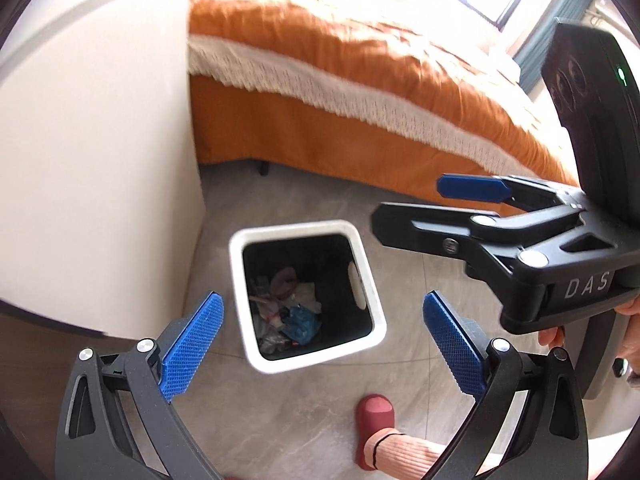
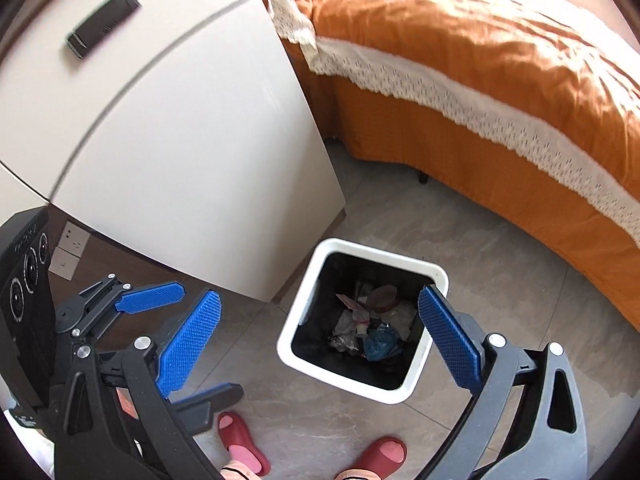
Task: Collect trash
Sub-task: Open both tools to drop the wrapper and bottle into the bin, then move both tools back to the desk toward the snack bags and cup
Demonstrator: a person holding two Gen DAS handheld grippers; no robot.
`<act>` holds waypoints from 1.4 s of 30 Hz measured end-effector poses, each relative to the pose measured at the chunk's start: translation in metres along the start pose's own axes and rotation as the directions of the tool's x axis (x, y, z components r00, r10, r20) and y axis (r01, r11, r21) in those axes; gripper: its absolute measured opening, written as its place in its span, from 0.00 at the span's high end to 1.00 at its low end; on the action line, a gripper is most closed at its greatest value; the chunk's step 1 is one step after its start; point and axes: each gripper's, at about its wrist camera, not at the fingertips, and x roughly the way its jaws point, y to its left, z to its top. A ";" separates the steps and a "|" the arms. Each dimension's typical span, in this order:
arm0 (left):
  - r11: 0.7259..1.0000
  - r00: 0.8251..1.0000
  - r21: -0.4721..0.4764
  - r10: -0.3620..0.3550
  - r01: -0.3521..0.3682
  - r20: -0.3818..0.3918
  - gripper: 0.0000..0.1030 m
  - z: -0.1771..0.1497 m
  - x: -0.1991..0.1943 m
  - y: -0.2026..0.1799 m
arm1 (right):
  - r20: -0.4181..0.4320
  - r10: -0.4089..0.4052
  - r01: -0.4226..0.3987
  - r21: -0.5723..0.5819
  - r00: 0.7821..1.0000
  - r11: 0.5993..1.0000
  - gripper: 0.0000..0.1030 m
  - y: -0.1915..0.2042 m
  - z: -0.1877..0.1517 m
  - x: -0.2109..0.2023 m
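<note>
Hovering over a white-rimmed trash bin on the tiled floor, beside a white cabinet, the left gripper and right gripper both point downward — fingers spread wide, holding nothing — with crumpled trash in the bin.

Trash bin looks like smooth white plastic with a matt black liner, crumpled paper and plastic scraps inside. Bed cover is rumpled orange cloth with white lace trim. Floor is smooth grey stone-look tile. Hand-held gripper fingers have blue knurled pads on matt black plastic.
</note>
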 end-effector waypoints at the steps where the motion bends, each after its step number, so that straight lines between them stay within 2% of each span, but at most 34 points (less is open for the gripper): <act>1: 1.000 1.000 -0.004 0.010 -0.010 0.011 0.05 0.003 -0.013 0.001 | 0.009 -0.001 0.001 -0.003 1.000 1.000 0.04 0.006 0.004 -0.011; 6: 0.998 0.995 -0.011 0.061 -0.060 0.073 0.05 0.016 -0.083 -0.003 | 0.066 0.008 -0.007 -0.016 0.998 1.000 0.04 0.038 0.021 -0.069; 11: 0.994 0.983 0.008 0.109 -0.111 0.151 0.05 0.029 -0.161 -0.020 | 0.144 0.033 -0.029 -0.031 0.989 0.999 0.04 0.069 0.036 -0.132; 15: 0.990 0.970 -0.003 0.138 -0.140 0.200 0.05 0.038 -0.217 -0.028 | 0.209 0.057 -0.047 -0.055 0.976 0.997 0.04 0.094 0.049 -0.181; 21: 0.978 0.941 -0.044 0.206 -0.202 0.269 0.05 0.044 -0.290 -0.032 | 0.281 0.090 -0.055 -0.130 0.955 0.990 0.04 0.133 0.069 -0.236; 30: 0.949 0.883 -0.155 0.312 -0.273 0.352 0.05 0.043 -0.378 -0.008 | 0.330 0.173 -0.095 -0.240 0.928 0.966 0.04 0.189 0.090 -0.274; 38: 0.923 0.836 -0.206 0.381 -0.324 0.395 0.05 0.032 -0.431 0.022 | 0.355 0.228 -0.110 -0.322 0.907 0.940 0.04 0.242 0.104 -0.288; 42: 0.907 0.806 -0.249 0.418 -0.341 0.420 0.05 0.027 -0.459 0.041 | 0.355 0.266 -0.124 -0.376 0.896 0.918 0.04 0.275 0.112 -0.293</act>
